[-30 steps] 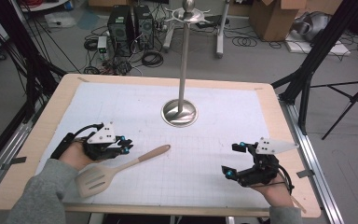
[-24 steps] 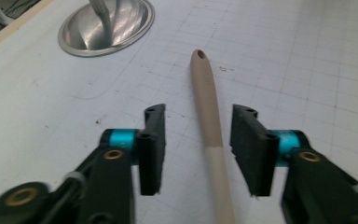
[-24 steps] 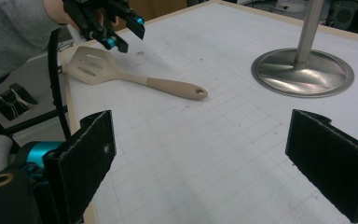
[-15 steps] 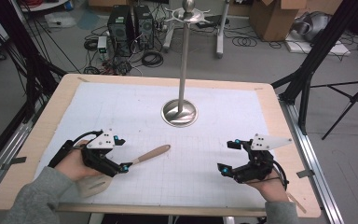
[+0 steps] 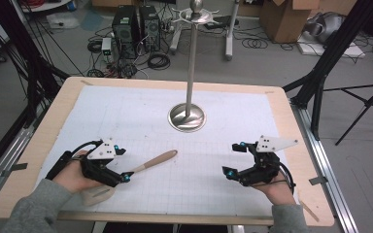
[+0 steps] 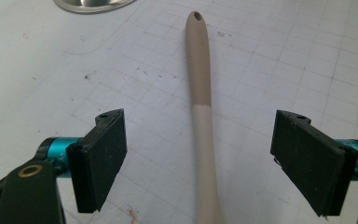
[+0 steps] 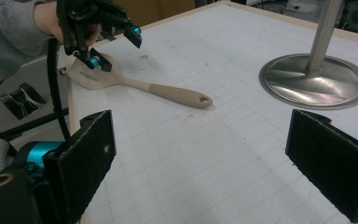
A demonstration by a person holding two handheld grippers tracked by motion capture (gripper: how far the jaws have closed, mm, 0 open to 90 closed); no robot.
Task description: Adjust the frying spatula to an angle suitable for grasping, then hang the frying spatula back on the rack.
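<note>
A beige spatula (image 5: 155, 159) lies flat on the white gridded mat, handle pointing toward the metal stand. My left gripper (image 5: 124, 165) sits low over its neck, hiding part of the blade. In the left gripper view the handle (image 6: 200, 93) runs up between the two black pads (image 6: 100, 154), which stand apart from it on both sides. The left jaws opened wide within the last second and have just been closing slightly, still not touching the handle. My right gripper (image 5: 231, 158) rests open at the right of the mat with nothing between its fingers (image 7: 200, 154). It looks across at the spatula (image 7: 168, 91) and the left gripper (image 7: 116, 46).
A tall metal stand with a round base (image 5: 187, 117) rises at the mat's middle back; its base also appears in the right gripper view (image 7: 314, 86). The wooden table edge (image 5: 175, 217) runs close below both hands. Cables, computer cases and tripods stand on the floor beyond.
My left gripper shifted toward the near edge, down over the spatula's neck, and its jaws spread wide. The spatula has stayed put. The right gripper barely moved.
</note>
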